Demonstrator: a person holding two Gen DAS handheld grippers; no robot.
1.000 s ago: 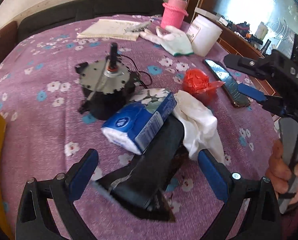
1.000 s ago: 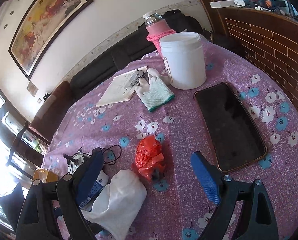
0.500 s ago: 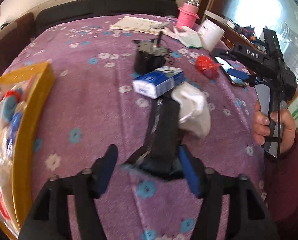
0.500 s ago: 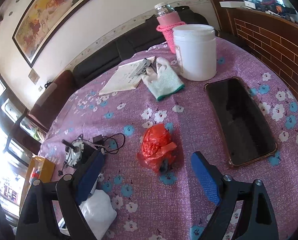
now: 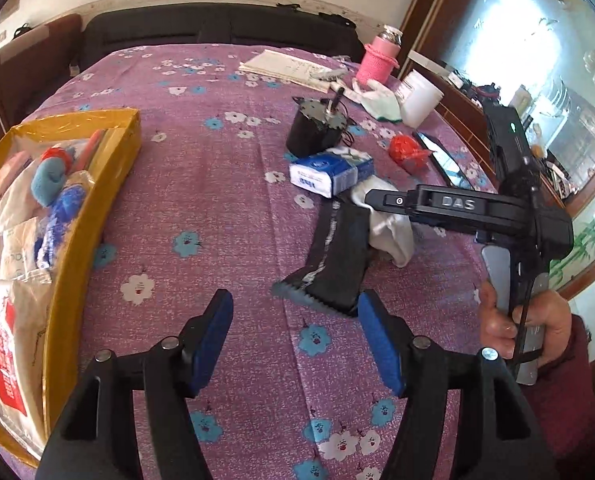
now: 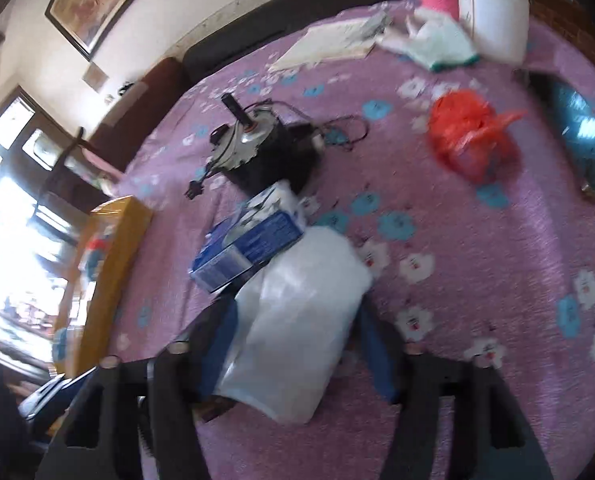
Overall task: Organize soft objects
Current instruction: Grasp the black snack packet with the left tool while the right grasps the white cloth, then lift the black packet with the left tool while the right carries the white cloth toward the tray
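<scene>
In the left wrist view, the left tongs [image 5: 293,336] are held open and empty above the purple-clothed counter [image 5: 201,184], just short of the near end of the black sock [image 5: 339,258], while the yellow box [image 5: 97,216] of soft things is seen at the left. In the blurred right wrist view, the right tongs [image 6: 293,344] are spread around the white sock [image 6: 297,320], apparently not yet clamped. A pick-up step is judged to be in hand; next, closing on the sock and carriage to the box would be called for.

Black sock [image 5: 339,258] flat on tablecloth, white sock [image 6: 297,332] overlapping.
</scene>
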